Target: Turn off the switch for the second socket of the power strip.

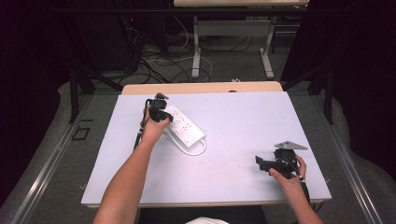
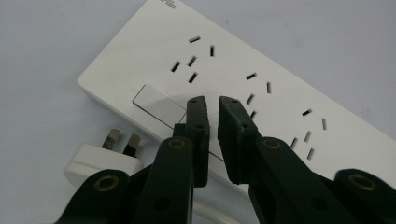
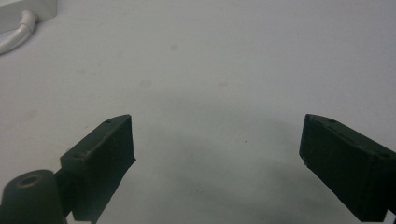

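Fig.: White table w/ power strip lying flat, left of table centre, long axis running diagonally; its white cord loops off the strip's near end. Left gripper sits directly over the strip at its switch end, jaws nearly pressed together w/ a thin gap and nothing pinched between them, tips on or just above the rocker switch — contact can't be settled from this angle. Right gripper rests well apart from the strip, toward the near right of the table, jaws spread wide over bare surface, holding nothing. Plug lies loose just beside the strip's switch end, prongs exposed, not seated in any socket. Progress, as judged: approx. early stage; the approach to the switch is done, while any plugging-in remains, since all sockets are vacant.
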{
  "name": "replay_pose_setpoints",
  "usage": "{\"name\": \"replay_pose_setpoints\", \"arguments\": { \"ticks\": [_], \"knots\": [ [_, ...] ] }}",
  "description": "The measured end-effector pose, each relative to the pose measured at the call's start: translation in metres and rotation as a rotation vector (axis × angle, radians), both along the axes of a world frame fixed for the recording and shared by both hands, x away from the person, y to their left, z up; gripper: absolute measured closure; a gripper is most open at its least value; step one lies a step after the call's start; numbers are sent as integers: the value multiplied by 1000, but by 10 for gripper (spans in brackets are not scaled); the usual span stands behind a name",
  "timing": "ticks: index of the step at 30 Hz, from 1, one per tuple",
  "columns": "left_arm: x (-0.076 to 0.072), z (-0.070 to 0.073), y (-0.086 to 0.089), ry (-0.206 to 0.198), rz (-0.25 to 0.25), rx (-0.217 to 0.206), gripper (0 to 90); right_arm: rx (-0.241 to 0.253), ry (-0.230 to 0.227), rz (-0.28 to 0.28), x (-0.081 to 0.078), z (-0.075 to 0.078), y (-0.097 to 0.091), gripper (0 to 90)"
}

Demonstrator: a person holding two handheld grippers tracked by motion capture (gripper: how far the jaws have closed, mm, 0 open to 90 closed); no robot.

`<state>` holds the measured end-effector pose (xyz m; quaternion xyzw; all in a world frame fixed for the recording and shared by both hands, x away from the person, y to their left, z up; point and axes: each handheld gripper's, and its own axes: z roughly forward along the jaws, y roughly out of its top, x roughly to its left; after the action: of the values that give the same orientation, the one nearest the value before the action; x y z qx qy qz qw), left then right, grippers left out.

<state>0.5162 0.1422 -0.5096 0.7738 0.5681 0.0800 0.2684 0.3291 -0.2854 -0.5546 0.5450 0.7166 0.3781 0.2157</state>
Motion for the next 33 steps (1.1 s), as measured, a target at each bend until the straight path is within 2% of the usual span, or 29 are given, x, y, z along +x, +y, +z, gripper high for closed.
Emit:
{"name": "replay_pose_setpoints", "arguments": {
  "ticks": [3, 7, 20, 33],
  "knots": [
    [0, -2, 0, -10, 10, -3, 828, 0, 2, 0, 0, 0, 0, 97],
    [0, -3, 1, 2, 7, -3, 833, -1, 0, 2, 0, 0, 0, 98],
    [0, -5, 2, 7, 1, 3, 866, 0, 1, 1, 0, 0, 0, 100],
    [0, -5, 2, -10, -16, 17, 881, -1, -4, -1, 0, 0, 0, 102]
  ]
}}
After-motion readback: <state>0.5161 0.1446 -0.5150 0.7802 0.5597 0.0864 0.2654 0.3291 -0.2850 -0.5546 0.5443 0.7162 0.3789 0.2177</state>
